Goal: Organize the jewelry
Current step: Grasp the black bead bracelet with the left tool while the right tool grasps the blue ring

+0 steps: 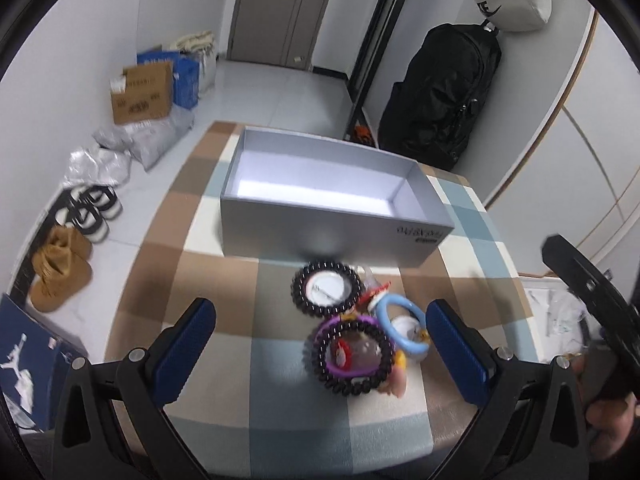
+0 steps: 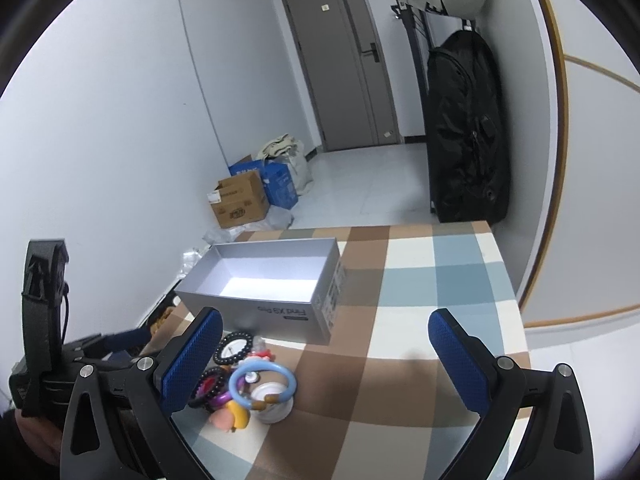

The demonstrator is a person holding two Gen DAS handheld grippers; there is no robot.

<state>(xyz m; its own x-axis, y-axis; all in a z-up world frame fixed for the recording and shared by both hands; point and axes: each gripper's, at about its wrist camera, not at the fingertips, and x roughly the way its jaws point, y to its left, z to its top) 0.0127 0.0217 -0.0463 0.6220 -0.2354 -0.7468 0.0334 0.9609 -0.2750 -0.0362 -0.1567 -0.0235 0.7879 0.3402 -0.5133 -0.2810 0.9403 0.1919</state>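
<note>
A small heap of jewelry lies on the checked tablecloth [image 1: 280,364] in front of an empty grey box [image 1: 320,216]. It holds a dark bead bracelet [image 1: 326,289] around a white round badge, a second dark bead bracelet [image 1: 352,360] with a purple ring, a light blue bangle [image 1: 400,320] and little charms. My left gripper [image 1: 320,340] is open, its blue pads either side of the heap. In the right wrist view the heap [image 2: 248,384] sits by the left pad of my open right gripper [image 2: 326,356], below the box [image 2: 260,280].
A black bag [image 1: 440,96] hangs beyond the table's far right corner. Cardboard boxes [image 1: 142,92], plastic bags and shoes [image 1: 60,268] line the floor at left. The right-hand gripper's body [image 1: 592,300] and a hand show at the right edge of the left wrist view.
</note>
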